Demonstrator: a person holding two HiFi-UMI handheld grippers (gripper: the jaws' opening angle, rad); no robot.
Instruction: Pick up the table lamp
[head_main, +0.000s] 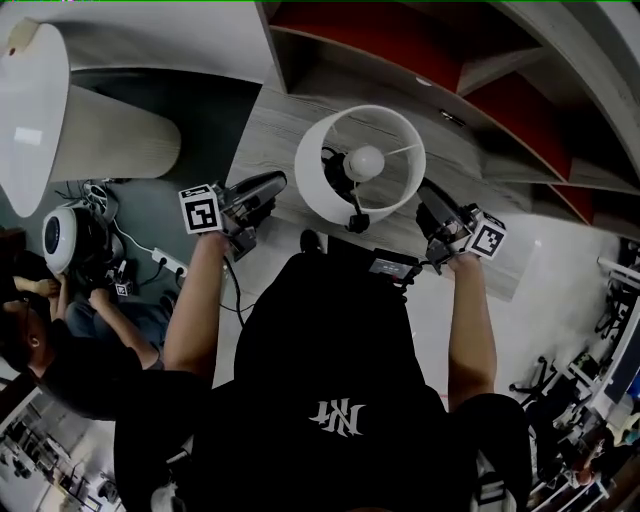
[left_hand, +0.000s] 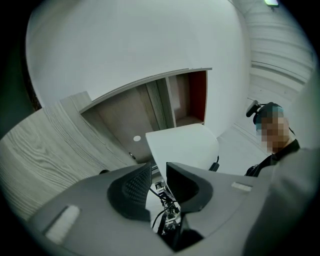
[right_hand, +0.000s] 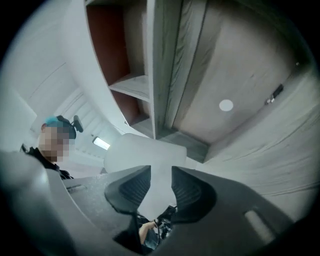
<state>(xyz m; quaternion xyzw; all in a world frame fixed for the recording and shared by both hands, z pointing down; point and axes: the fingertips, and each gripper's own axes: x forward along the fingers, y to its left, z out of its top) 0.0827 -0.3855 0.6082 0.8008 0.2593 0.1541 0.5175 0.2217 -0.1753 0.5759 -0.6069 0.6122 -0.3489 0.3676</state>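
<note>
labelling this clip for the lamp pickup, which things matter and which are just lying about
For the job: table lamp, left tongs, right tongs, both open.
Just lying about: large beige cylinder, power strip, shelf unit.

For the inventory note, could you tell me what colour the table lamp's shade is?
White; the lampshade shows best in the head view.
</note>
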